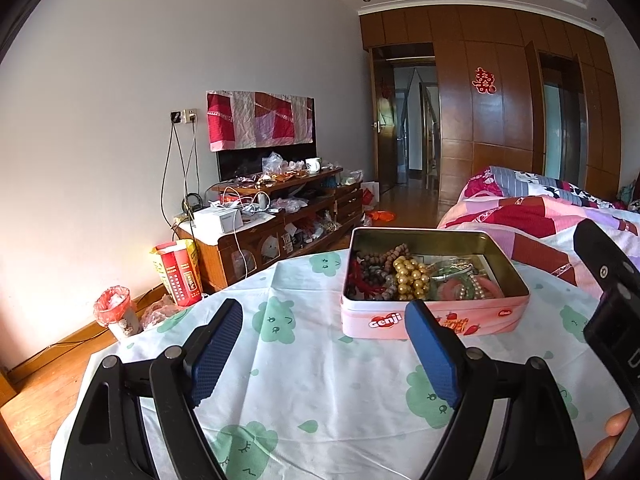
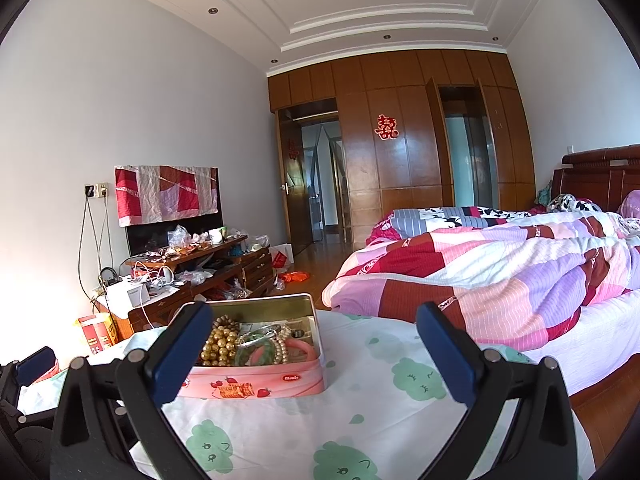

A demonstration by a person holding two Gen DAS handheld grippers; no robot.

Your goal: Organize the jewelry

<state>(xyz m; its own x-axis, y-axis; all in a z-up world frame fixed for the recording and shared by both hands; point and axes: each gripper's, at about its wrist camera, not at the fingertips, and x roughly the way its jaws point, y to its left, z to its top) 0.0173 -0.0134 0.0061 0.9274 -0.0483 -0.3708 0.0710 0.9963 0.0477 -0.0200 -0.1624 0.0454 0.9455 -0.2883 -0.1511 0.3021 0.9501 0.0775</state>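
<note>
A pink tin box [image 1: 436,320] [image 2: 280,380] stands open on the table, with bracelets and bead strings heaped inside: gold beads [image 1: 410,276] [image 2: 220,346], brown wooden beads [image 1: 384,258], red pieces [image 1: 362,282], a green bangle [image 2: 256,350] and a pink bangle [image 1: 486,286] [image 2: 302,348]. My left gripper [image 1: 324,320] is open above the cloth, a little short of the tin's front left. My right gripper [image 2: 314,322] is open too, its left finger in front of the tin's left part. Neither holds anything.
The table wears a white cloth with green cloud prints [image 1: 312,380] [image 2: 360,420]. A bed with a patchwork quilt [image 2: 500,264] lies right of the table. A cluttered wooden TV cabinet [image 1: 280,220] stands by the left wall, with a lined bin [image 1: 116,312] and red bag [image 1: 178,272] on the floor.
</note>
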